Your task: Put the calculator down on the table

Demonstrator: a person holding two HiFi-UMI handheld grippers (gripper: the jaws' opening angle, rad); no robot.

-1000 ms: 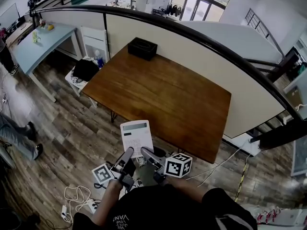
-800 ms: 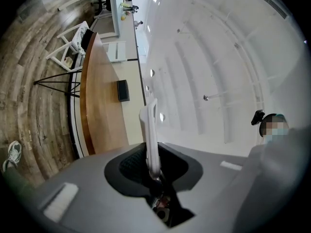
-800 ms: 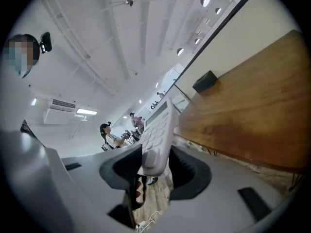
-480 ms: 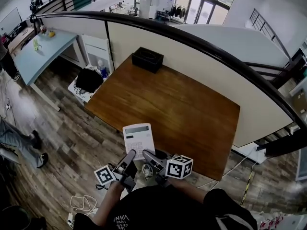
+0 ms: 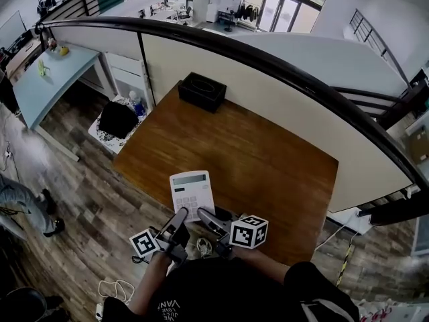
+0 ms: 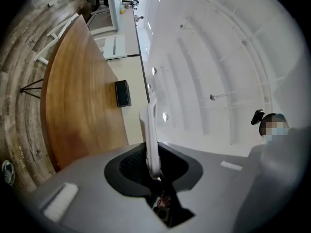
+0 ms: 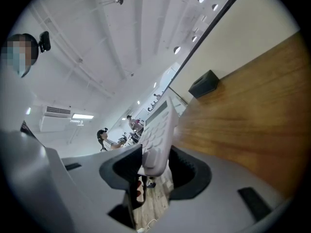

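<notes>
The calculator (image 5: 192, 193) was over bare floor a second ago and now hangs over the near edge of the desk (image 5: 268, 159), lower middle of the frame, so the set-down looks close. The left gripper (image 5: 175, 221) has its fingers pinching the thin bottom edge, and the right gripper (image 5: 209, 220) has its fingers set wider, clamping the same end. As for writing, I can only read "VAN" on the shirt (image 5: 167, 306); the key labels are too small.
</notes>
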